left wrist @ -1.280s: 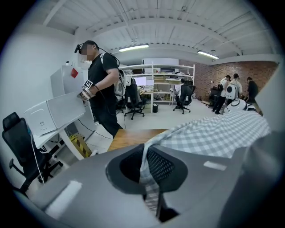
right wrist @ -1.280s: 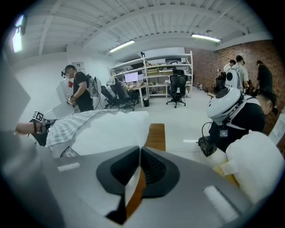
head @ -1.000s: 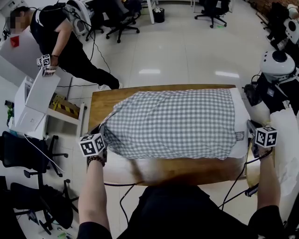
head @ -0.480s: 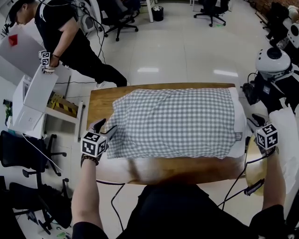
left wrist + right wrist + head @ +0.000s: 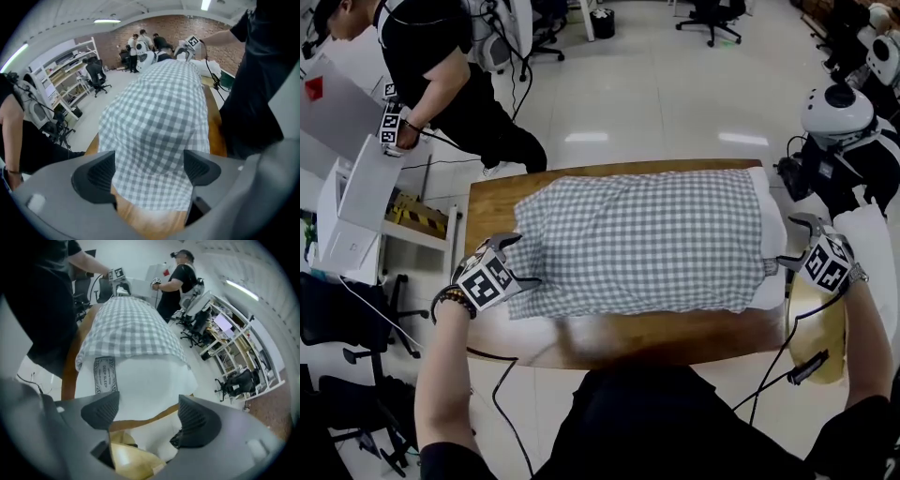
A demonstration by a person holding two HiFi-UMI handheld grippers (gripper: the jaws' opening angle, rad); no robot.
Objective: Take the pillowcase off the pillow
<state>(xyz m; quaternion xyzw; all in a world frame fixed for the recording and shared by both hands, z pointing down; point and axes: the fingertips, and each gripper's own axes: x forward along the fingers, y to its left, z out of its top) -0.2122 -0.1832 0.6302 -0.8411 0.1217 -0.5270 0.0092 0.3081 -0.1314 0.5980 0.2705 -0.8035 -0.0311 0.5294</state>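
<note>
A pillow in a grey-and-white checked pillowcase (image 5: 637, 239) lies across the wooden table (image 5: 656, 333). Its bare white end (image 5: 769, 220) sticks out of the case on the right. My left gripper (image 5: 517, 262) is at the case's left end with its jaws opening. In the left gripper view, checked cloth (image 5: 159, 122) lies between the spread pads of that gripper (image 5: 150, 171), and they do not press on it. My right gripper (image 5: 787, 241) is at the right end, also opening. In the right gripper view, the white pillow (image 5: 140, 385) and its label (image 5: 104, 375) sit just beyond the parted jaws (image 5: 147, 413).
A person in black (image 5: 441, 66) stands at the back left, one hand on a white box (image 5: 356, 202). A white robot (image 5: 839, 112) and a white bag (image 5: 872, 244) are by the table's right end. Office chairs (image 5: 356, 319) stand to the left. Cables hang off the near edge.
Both grippers were closed at the pillow's two ends and now stand with jaws apart. The left one has let go of the case's corner. The person at back left shifted.
</note>
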